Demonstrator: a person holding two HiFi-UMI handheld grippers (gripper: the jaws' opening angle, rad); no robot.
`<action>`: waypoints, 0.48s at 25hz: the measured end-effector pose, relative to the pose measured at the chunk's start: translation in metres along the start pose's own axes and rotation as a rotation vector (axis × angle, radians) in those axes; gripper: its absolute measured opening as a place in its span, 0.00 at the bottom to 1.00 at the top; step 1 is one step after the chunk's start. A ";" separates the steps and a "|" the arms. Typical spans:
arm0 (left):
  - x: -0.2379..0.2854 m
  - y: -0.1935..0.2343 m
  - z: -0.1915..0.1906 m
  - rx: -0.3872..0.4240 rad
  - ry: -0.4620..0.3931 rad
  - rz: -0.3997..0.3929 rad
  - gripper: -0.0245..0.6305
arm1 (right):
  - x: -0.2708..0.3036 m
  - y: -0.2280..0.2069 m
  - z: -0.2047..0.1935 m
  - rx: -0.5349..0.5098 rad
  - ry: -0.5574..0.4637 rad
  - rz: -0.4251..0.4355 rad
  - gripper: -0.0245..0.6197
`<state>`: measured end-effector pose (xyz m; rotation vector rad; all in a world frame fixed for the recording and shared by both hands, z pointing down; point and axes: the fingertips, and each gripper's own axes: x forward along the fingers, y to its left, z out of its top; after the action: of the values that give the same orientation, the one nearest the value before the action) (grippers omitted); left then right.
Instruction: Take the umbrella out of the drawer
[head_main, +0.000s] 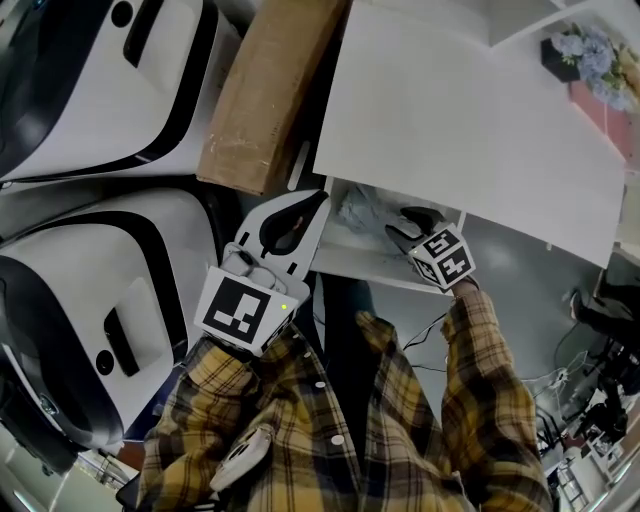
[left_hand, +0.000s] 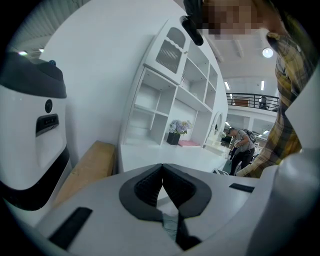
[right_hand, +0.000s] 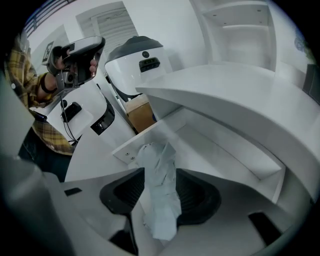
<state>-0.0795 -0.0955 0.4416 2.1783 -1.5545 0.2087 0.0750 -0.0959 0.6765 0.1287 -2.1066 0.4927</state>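
R gripper (right_hand: 160, 175) angles down into drawer (right_hand: 227, 150), jaws open either side of umbrella (right_hand: 159, 200), prob. lining up a grab; umbrella lies in drawer under counter (head_main: 450, 120); L gripper (left_hand: 162, 167) closed, empty, waits beside drawer front.

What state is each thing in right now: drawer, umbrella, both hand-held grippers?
Drawer: pulled open.
Umbrella: folded, lying in the drawer, not yet lifted.
Right hand-held gripper: open, jaws on either side of the umbrella.
Left hand-held gripper: shut, empty.
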 end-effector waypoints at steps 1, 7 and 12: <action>-0.001 0.000 0.000 0.000 -0.001 0.003 0.07 | 0.001 0.001 -0.001 -0.015 0.010 0.009 0.34; -0.005 0.000 -0.005 -0.007 0.001 0.023 0.07 | 0.013 0.010 -0.011 -0.113 0.087 0.065 0.48; -0.009 0.000 -0.010 -0.018 0.002 0.042 0.07 | 0.027 0.008 -0.024 -0.174 0.158 0.083 0.51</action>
<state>-0.0816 -0.0836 0.4476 2.1324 -1.5959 0.2096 0.0764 -0.0765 0.7075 -0.0954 -1.9942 0.3547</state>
